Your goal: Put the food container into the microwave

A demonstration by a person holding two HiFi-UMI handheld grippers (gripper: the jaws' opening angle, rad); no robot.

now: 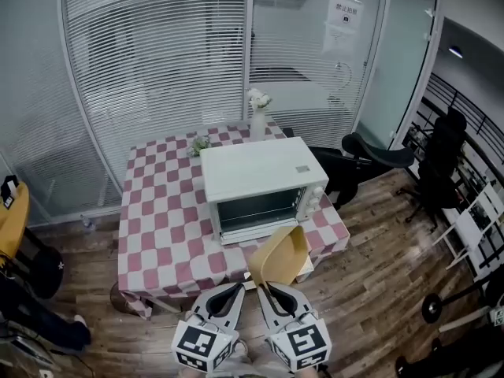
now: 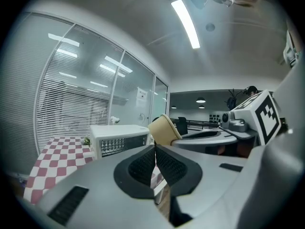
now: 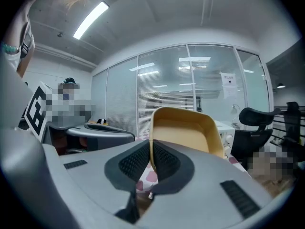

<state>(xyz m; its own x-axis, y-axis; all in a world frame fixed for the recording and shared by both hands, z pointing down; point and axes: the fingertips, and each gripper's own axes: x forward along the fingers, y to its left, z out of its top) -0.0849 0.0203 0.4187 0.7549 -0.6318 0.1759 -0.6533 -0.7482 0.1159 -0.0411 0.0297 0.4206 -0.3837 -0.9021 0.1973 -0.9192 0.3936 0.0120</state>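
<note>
Tilting at the near edge of the surface (image 1: 157,211) before the microwave (image 1: 260,172) in the head view, the food container (image 1: 282,254) was pinched by the right tool (image 1: 266,288); the left gripper view showed the left tool (image 2: 155,149) closed and empty; the right gripper view showed jaws clamping the container's wall.

Two handheld grippers sit side by side low in the head view, close to the person's body, both pointing forward. The left gripper (image 1: 236,291) has its dark ribbed jaws pressed together with nothing between them. The right gripper (image 1: 264,291), just beside it, has its jaws clamped on the rim of a tan food container (image 1: 282,254), which stands tilted above the jaws.
</note>
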